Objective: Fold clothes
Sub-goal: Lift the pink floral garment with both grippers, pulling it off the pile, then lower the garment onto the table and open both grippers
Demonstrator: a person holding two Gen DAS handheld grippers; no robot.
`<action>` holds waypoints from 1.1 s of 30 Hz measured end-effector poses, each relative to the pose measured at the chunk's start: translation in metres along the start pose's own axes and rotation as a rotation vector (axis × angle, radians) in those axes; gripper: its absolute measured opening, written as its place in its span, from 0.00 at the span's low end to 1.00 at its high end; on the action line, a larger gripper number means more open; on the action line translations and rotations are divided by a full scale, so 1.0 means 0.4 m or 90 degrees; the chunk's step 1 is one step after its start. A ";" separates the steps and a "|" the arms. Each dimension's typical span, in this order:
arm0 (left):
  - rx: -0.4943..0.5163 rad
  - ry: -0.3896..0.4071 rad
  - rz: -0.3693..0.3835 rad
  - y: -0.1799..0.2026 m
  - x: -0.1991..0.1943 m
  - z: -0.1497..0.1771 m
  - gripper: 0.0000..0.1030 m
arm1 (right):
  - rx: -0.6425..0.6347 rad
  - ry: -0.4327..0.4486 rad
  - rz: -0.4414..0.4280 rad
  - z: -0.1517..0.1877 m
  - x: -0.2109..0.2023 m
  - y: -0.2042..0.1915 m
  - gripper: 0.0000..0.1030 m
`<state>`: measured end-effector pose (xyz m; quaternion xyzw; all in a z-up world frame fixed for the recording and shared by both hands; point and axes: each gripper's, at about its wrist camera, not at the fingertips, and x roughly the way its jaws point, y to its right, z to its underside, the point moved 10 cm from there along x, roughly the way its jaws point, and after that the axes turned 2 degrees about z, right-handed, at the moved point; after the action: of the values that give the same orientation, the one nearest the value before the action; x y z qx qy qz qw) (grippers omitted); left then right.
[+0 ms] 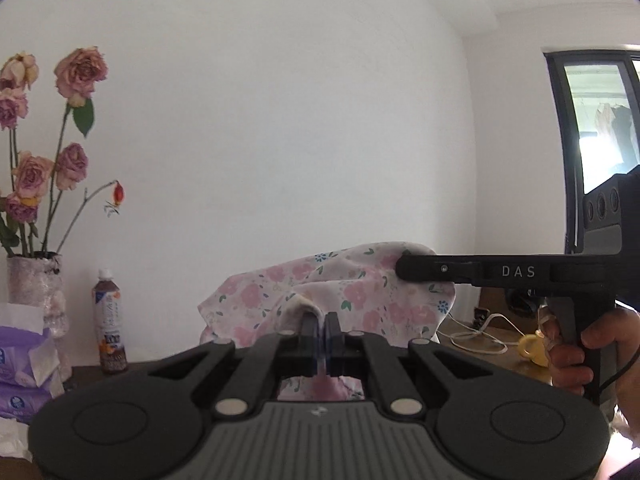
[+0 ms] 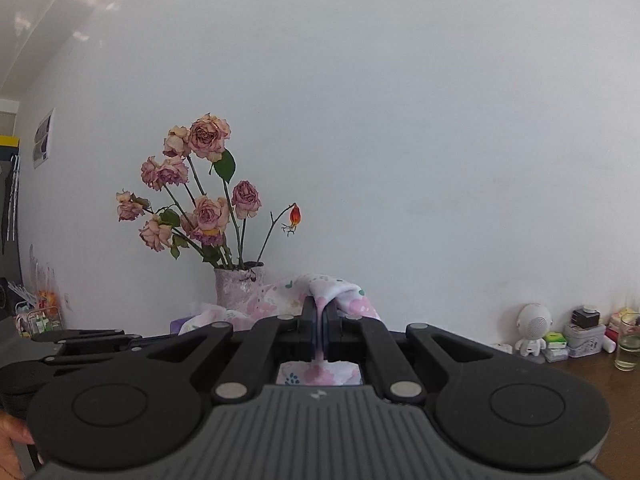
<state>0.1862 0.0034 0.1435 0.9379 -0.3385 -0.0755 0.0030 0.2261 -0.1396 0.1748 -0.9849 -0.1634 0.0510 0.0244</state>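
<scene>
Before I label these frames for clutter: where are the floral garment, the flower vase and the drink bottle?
floral garment (image 1: pixel 360 280), left wrist view, raised middle of cloth.
flower vase (image 2: pixel 239 288), right wrist view, its body.
drink bottle (image 1: pixel 109 320), left wrist view, its label.

The left tongs (image 1: pixel 320 322) are held level and raised, their two fingers pressed together on a fold of the floral cloth (image 1: pixel 340 280). The right tongs (image 2: pixel 320 312) sit at about the same height, fingers likewise closed tight on cloth. In the left wrist view the right tongs reach in from the right, side-on and horizontal, tip against the cloth, with the person's right hand (image 1: pixel 576 356) wrapped around the handle below. At the lower left edge of the right wrist view, part of the left hand (image 2: pixel 12 444) shows.
</scene>
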 end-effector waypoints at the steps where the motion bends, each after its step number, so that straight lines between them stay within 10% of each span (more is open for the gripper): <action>1: 0.007 -0.019 0.008 0.022 -0.006 0.018 0.02 | -0.010 -0.013 0.002 0.013 -0.030 0.006 0.02; 12: 0.003 -0.324 0.009 0.135 -0.033 0.380 0.03 | 0.018 -0.296 -0.047 0.365 -0.156 0.005 0.02; 26: -0.077 -0.409 -0.024 0.115 -0.017 0.494 0.05 | 0.090 -0.414 -0.079 0.574 -0.176 0.013 0.10; 33: -0.116 -0.383 -0.049 0.056 -0.012 0.435 0.57 | 0.094 -0.426 -0.078 0.548 -0.203 0.045 0.44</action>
<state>0.1433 -0.0030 -0.0266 0.8814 -0.2804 -0.3797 -0.0159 0.1314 -0.1760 -0.0368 -0.8977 -0.2169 0.3811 0.0435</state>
